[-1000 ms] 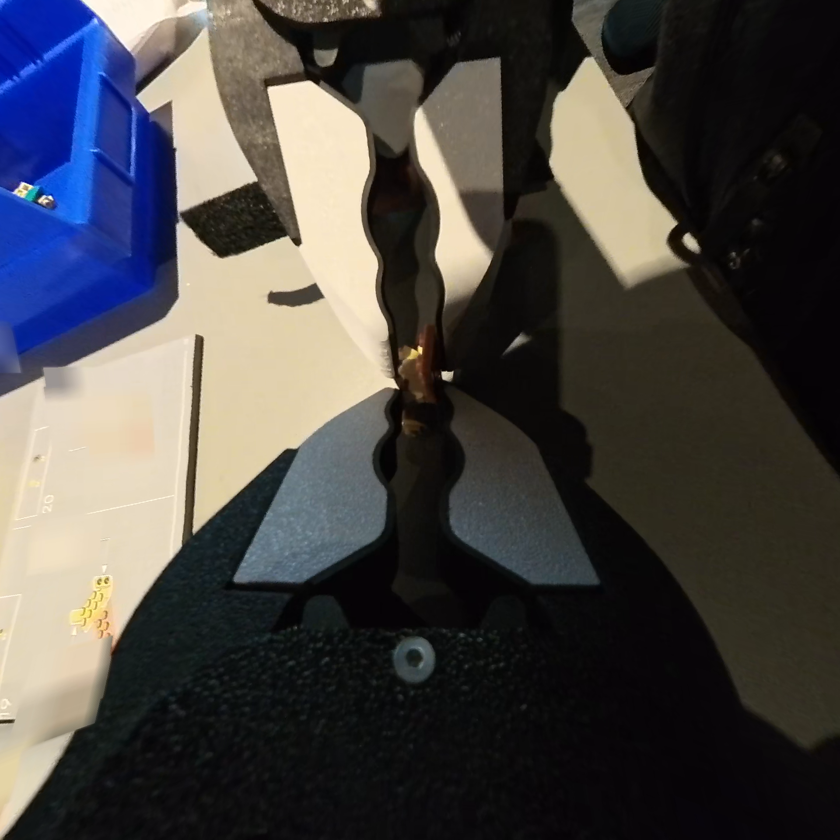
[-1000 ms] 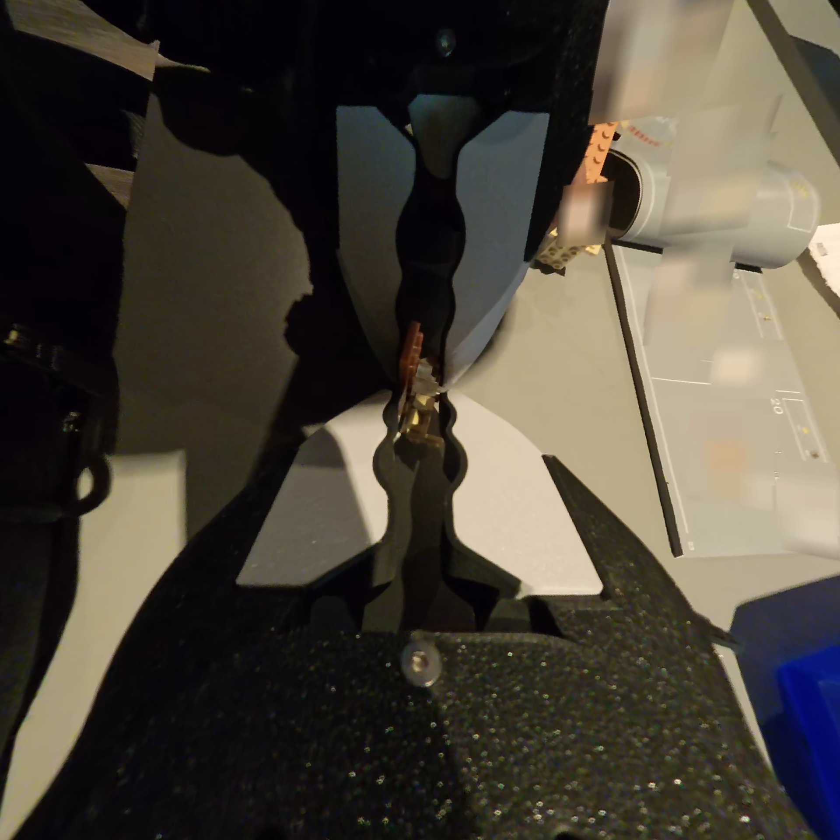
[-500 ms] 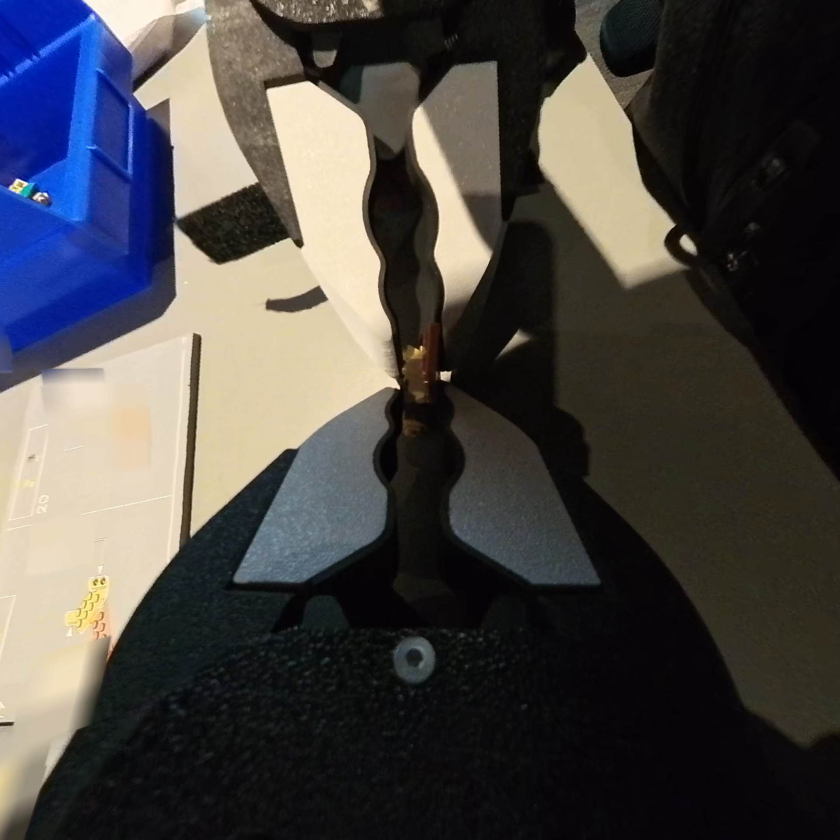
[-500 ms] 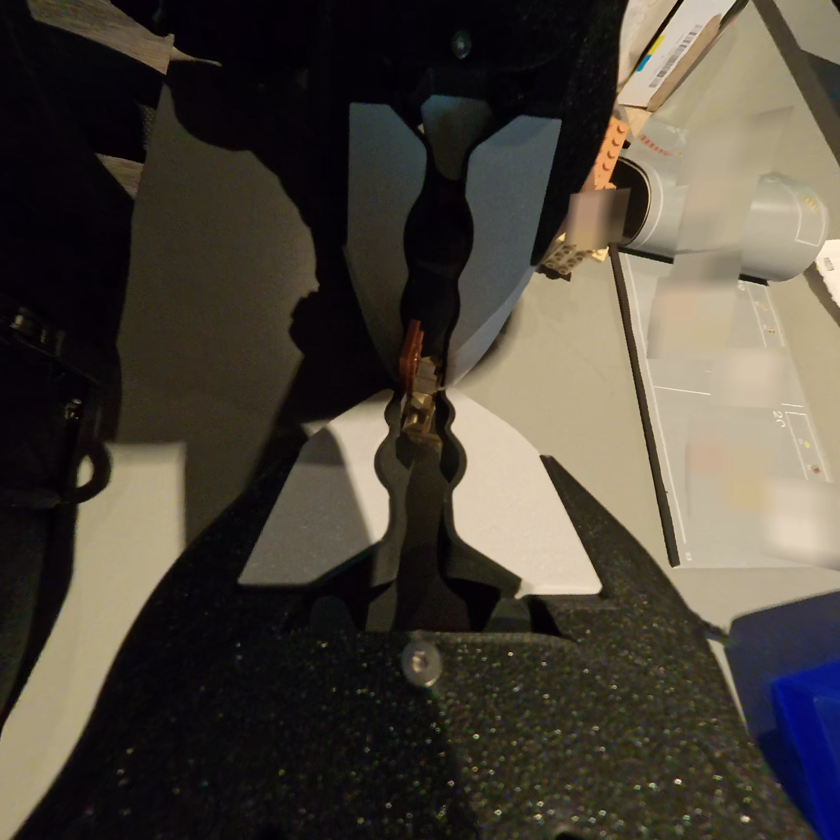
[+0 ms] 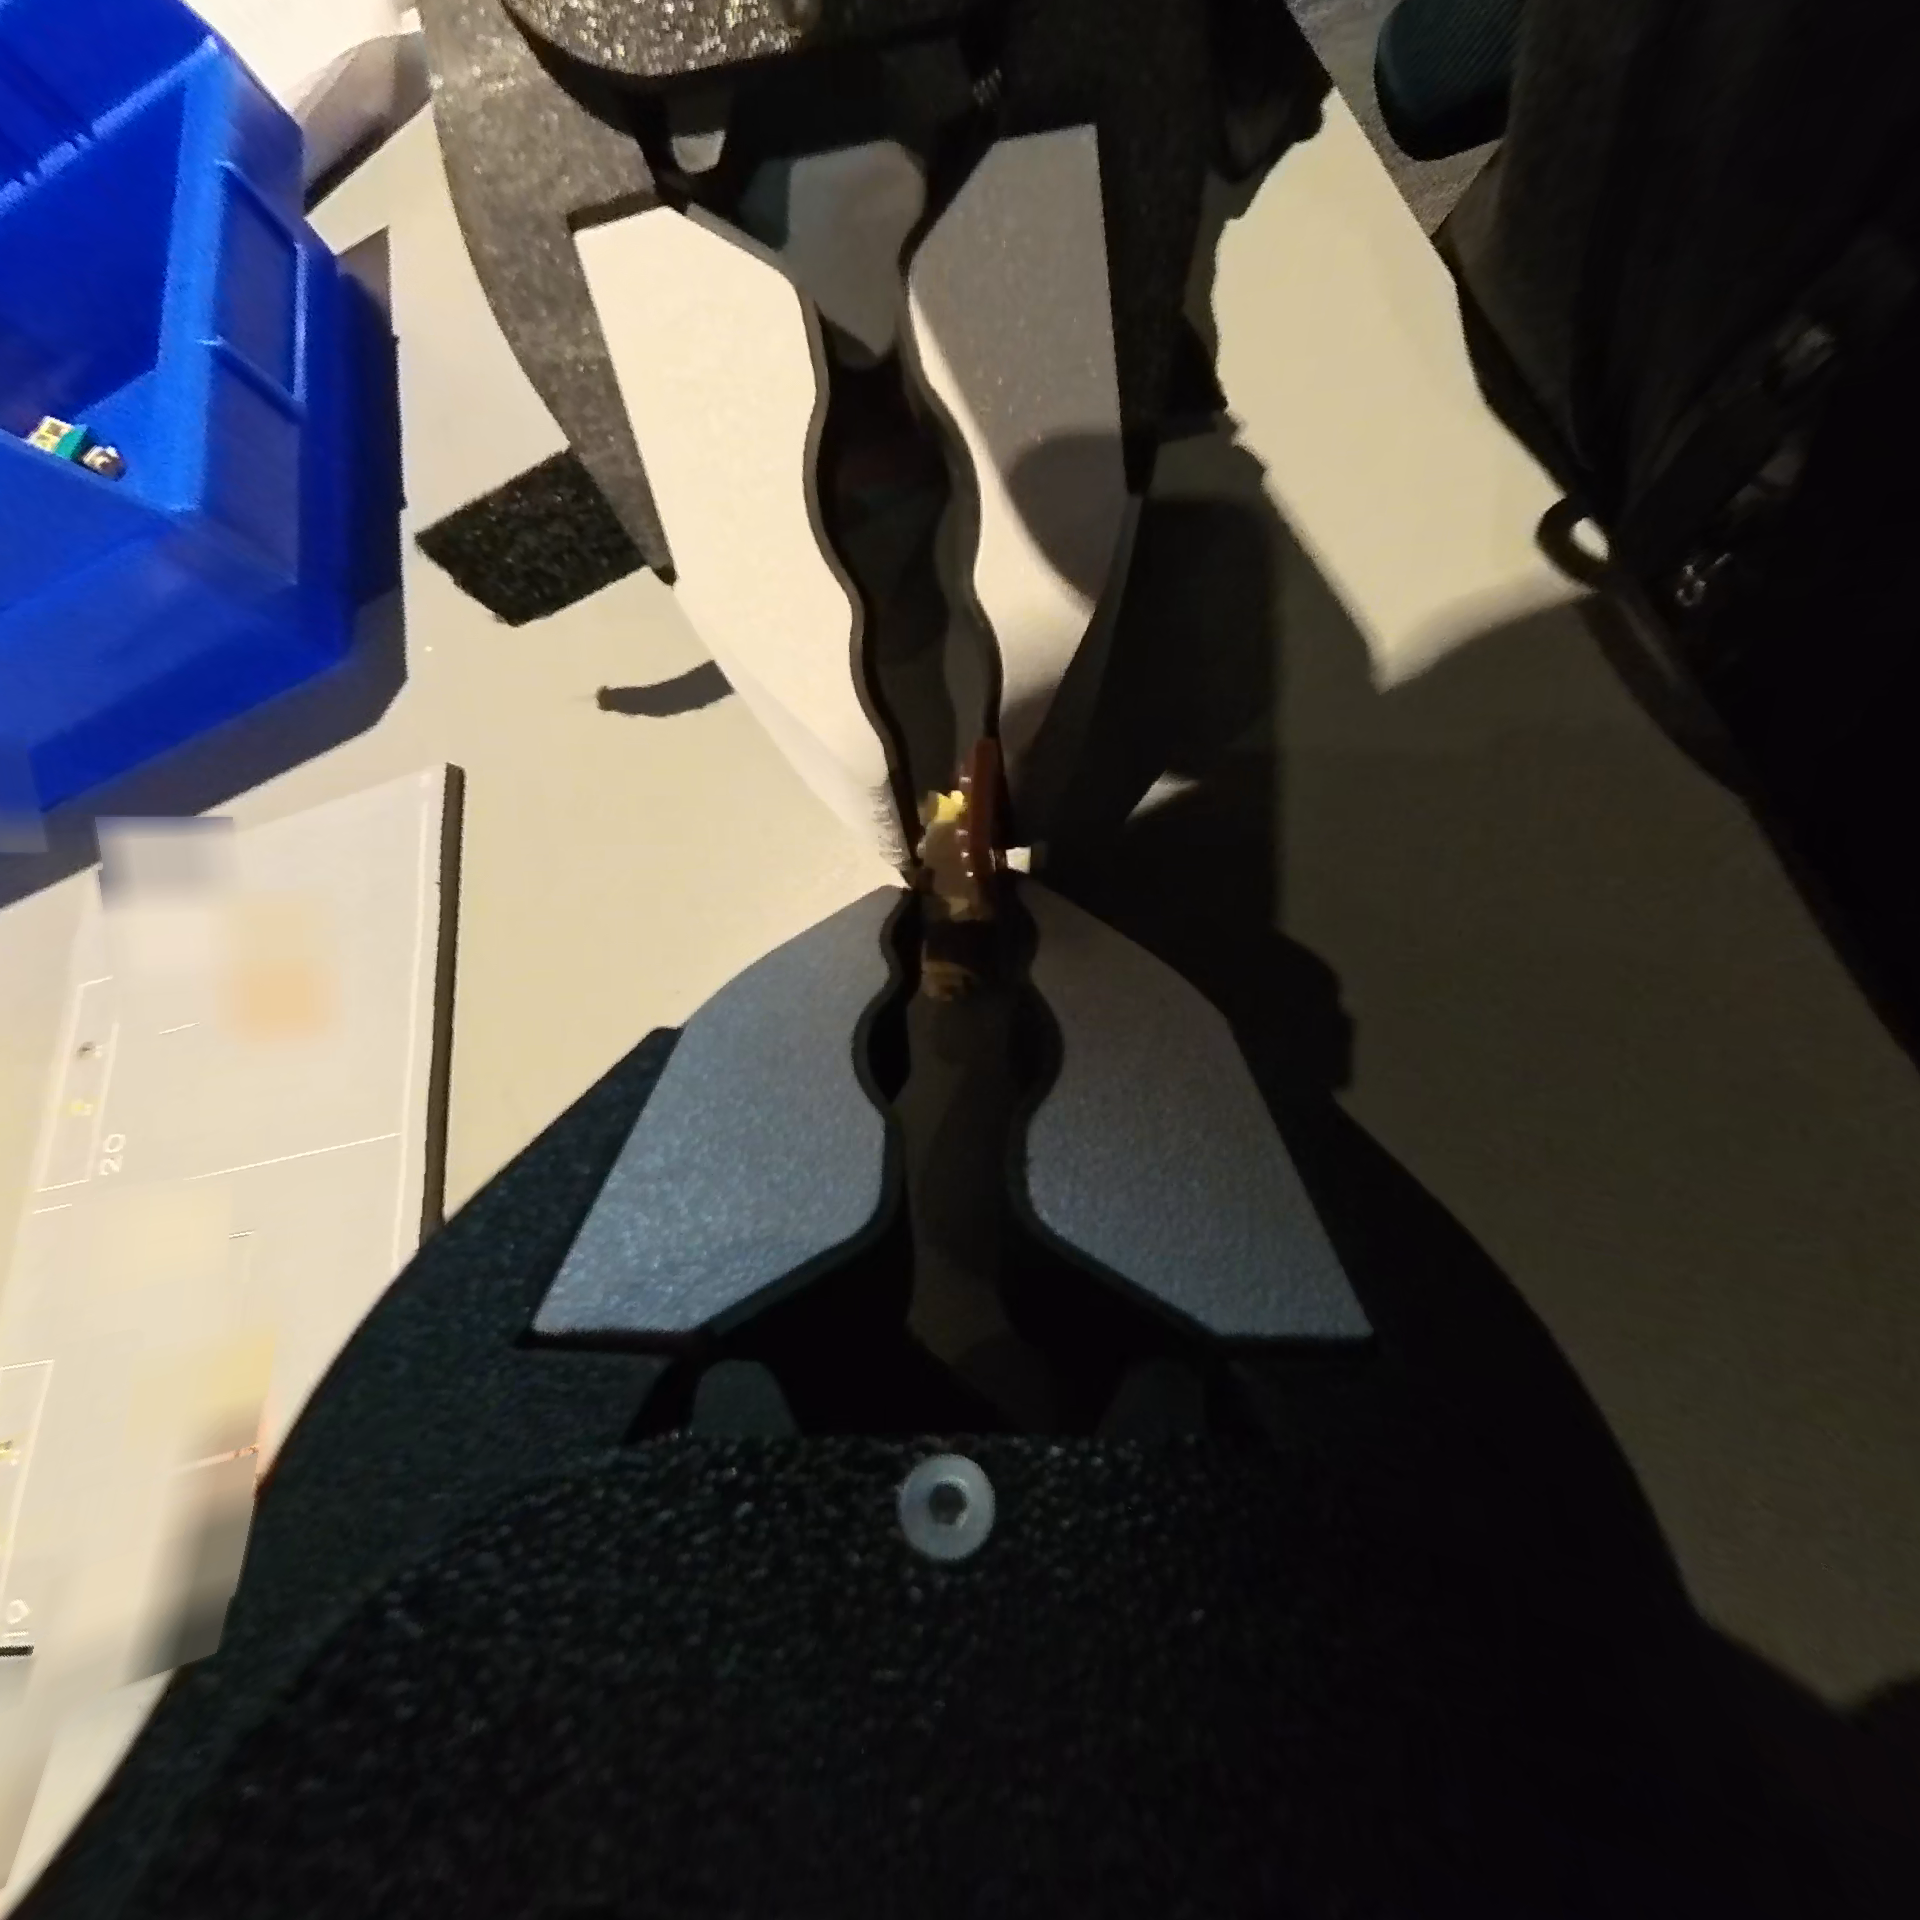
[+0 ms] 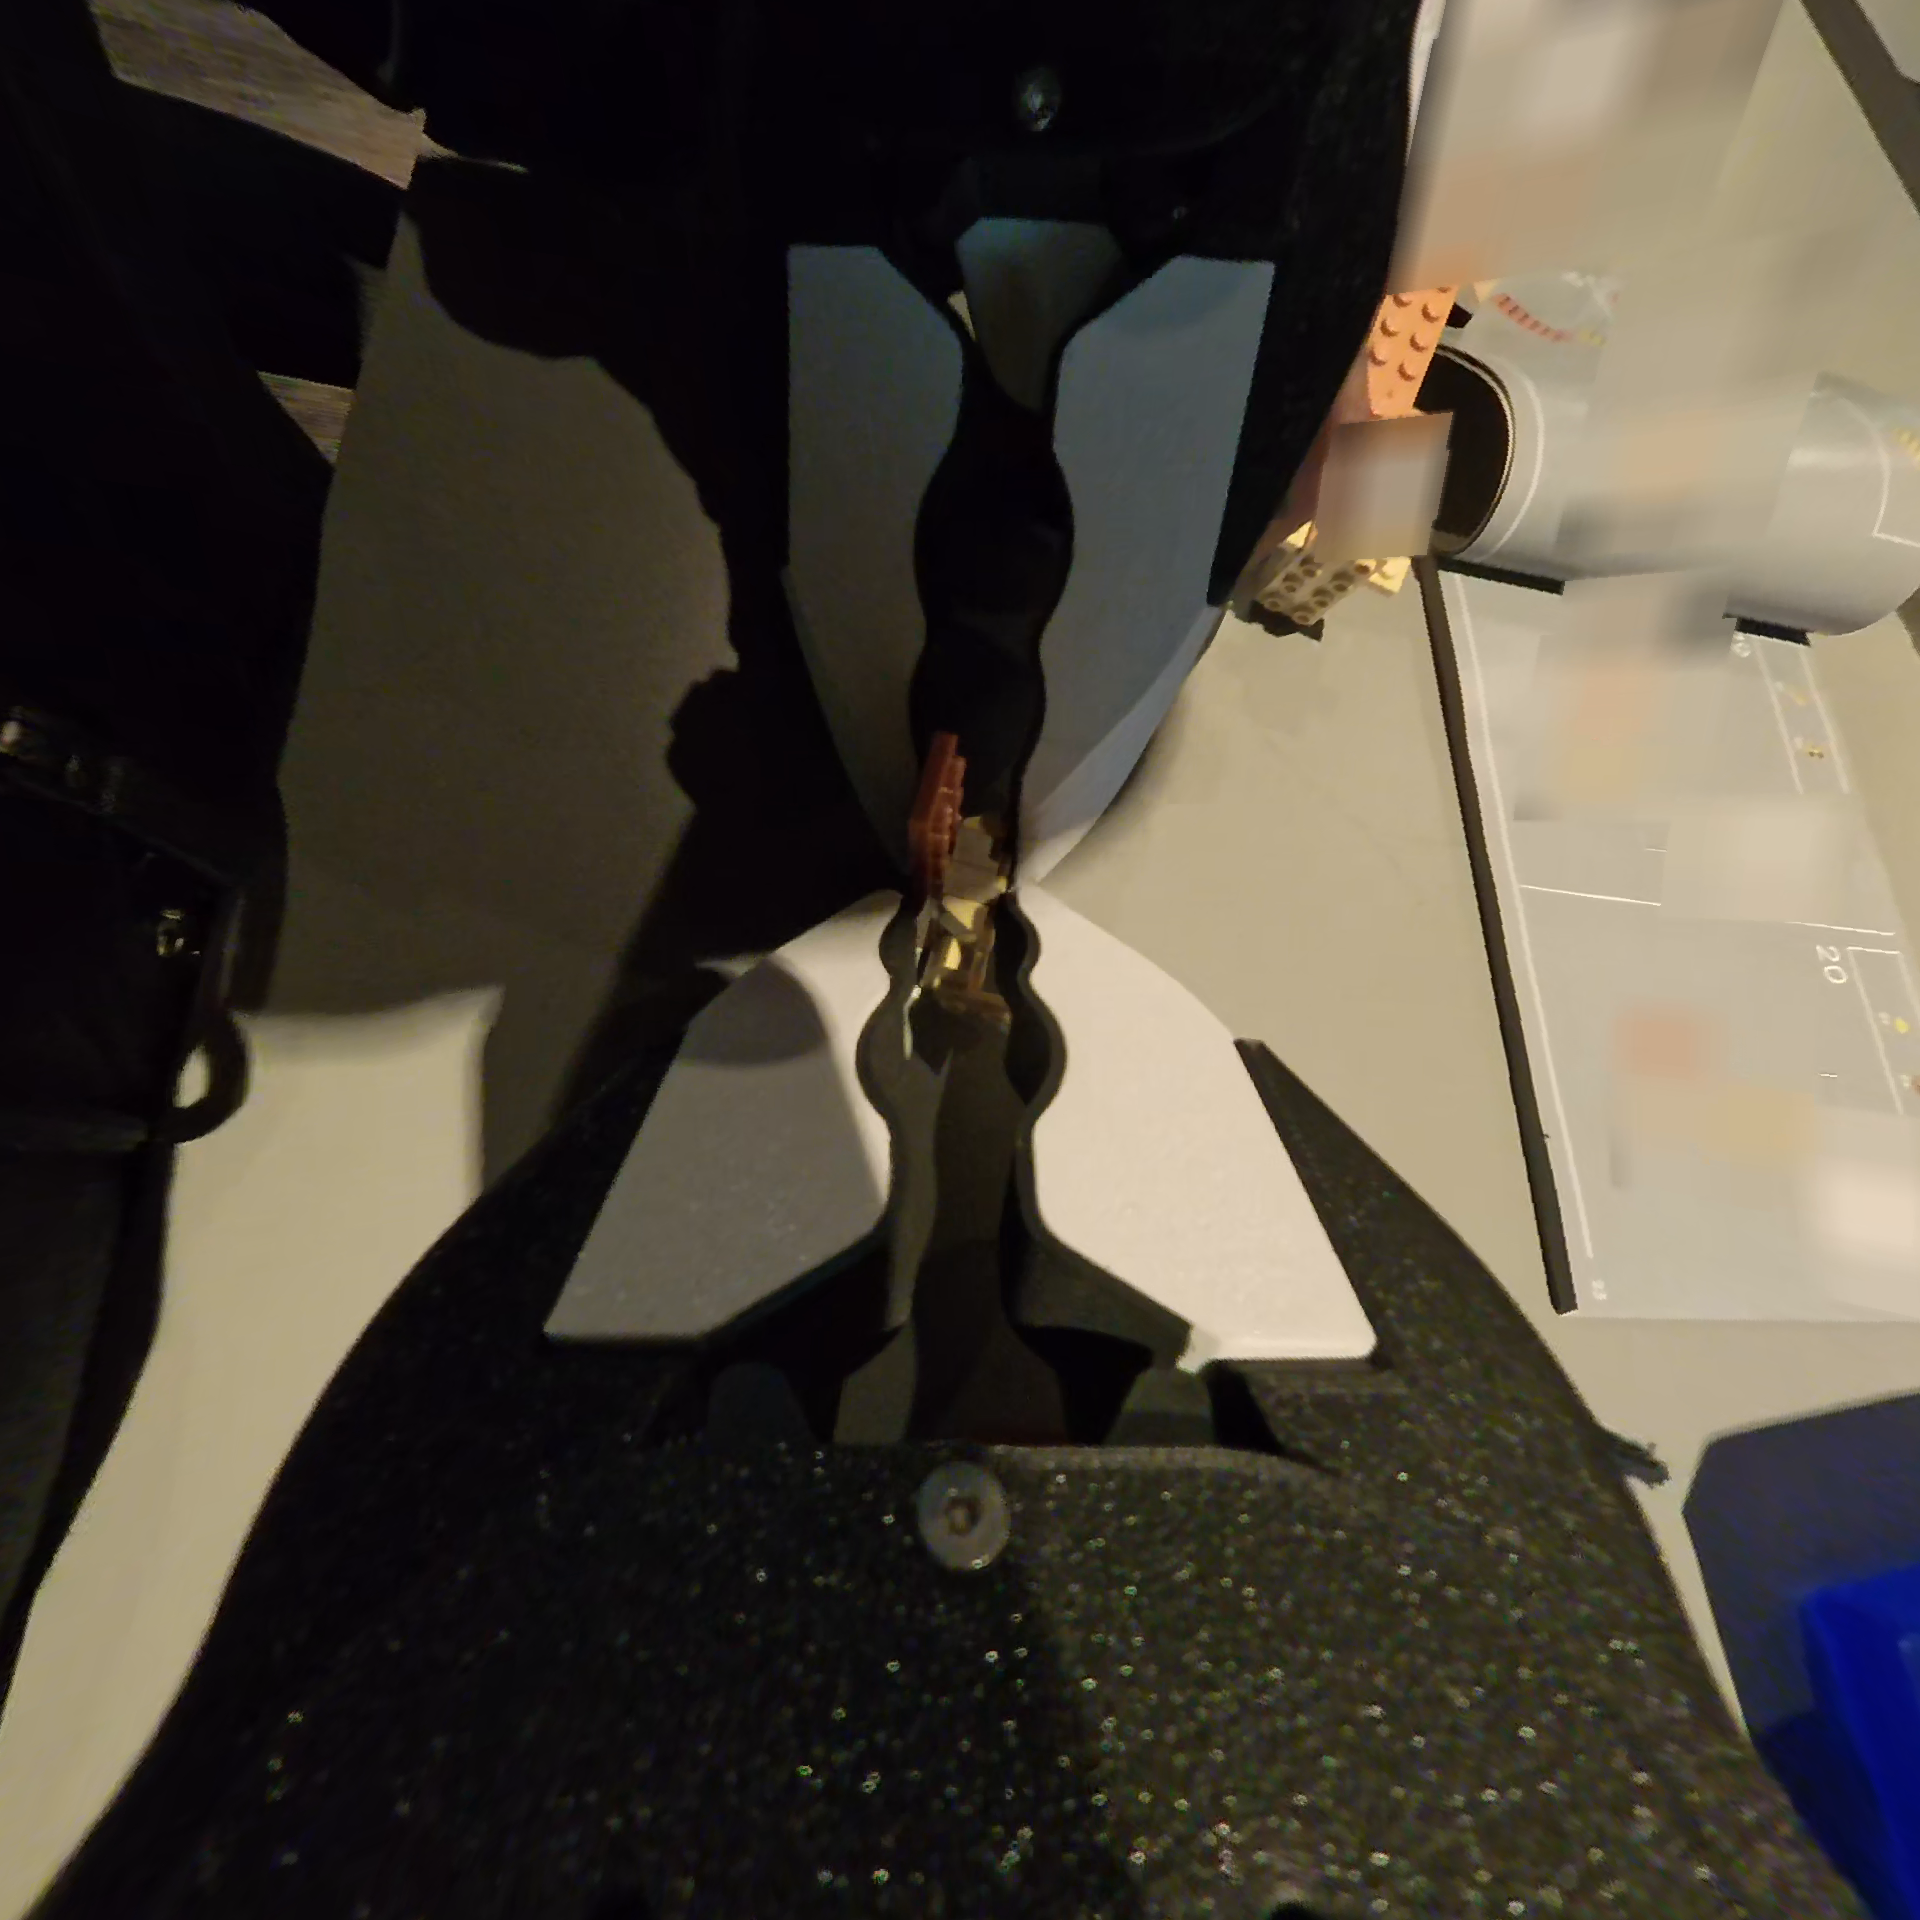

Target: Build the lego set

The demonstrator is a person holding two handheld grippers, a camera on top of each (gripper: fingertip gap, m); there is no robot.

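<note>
Grey table [image 5: 1558,935] under both tools. Left gripper [image 5: 951,914] and right gripper [image 6: 961,935] are meeting tip to tip, each pinched nearly closed on small bricks: tan piece [image 6: 961,940] in right, brown plate [image 6: 940,810] in left. Versus a second ago, barely shifting; pieces are probably seating. Manual [image 5: 260,1039] is lying left of left gripper, blue bin [image 5: 156,468] beyond it. Nothing is blocking.

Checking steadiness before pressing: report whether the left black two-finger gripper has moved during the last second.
Yes, slightly. In its view the white instruction booklet and blue plastic bin sit a little further left, so the left gripper drifted rightward.
</note>
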